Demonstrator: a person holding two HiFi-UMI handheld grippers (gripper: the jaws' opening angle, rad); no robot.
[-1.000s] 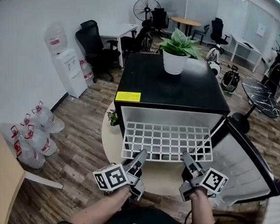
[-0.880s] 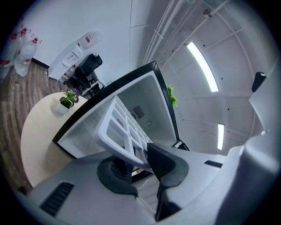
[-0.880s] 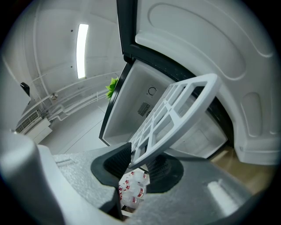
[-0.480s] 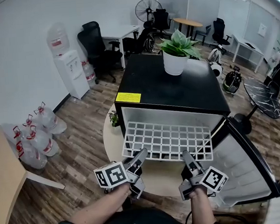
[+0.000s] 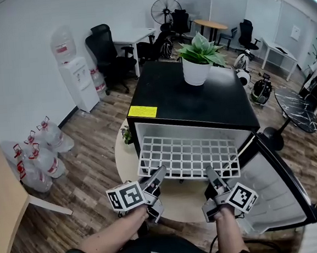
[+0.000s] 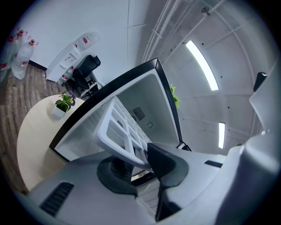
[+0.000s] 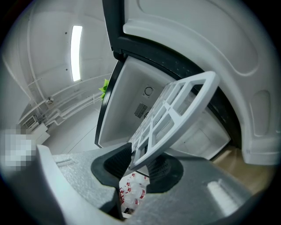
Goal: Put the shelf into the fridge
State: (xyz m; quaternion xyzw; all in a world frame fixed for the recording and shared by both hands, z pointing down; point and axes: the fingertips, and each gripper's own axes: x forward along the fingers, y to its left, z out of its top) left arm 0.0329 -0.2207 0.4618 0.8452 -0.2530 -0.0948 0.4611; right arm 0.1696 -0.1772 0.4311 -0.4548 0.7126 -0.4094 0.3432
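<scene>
A white grid shelf (image 5: 187, 156) is held level in front of the open black mini fridge (image 5: 192, 101), its far edge inside the white cavity. My left gripper (image 5: 157, 178) is shut on the shelf's near left edge, and my right gripper (image 5: 212, 176) is shut on its near right edge. In the left gripper view the shelf (image 6: 120, 134) runs between the dark pads (image 6: 164, 160) toward the fridge interior (image 6: 147, 110). The right gripper view shows the shelf (image 7: 173, 116) clamped between its pads (image 7: 116, 160). The fridge door (image 5: 277, 187) stands open to the right.
The fridge sits on a round beige table (image 5: 129, 161). A potted plant (image 5: 198, 59) stands on top of the fridge. A small plant (image 5: 128, 134) is on the table at left. Water bottles (image 5: 39, 153), a water dispenser (image 5: 77, 75) and office chairs (image 5: 105, 48) surround it.
Both grippers and the shelf have moved slightly forward, so the shelf's far edge reaches a little deeper into the fridge. The grips are unchanged.
</scene>
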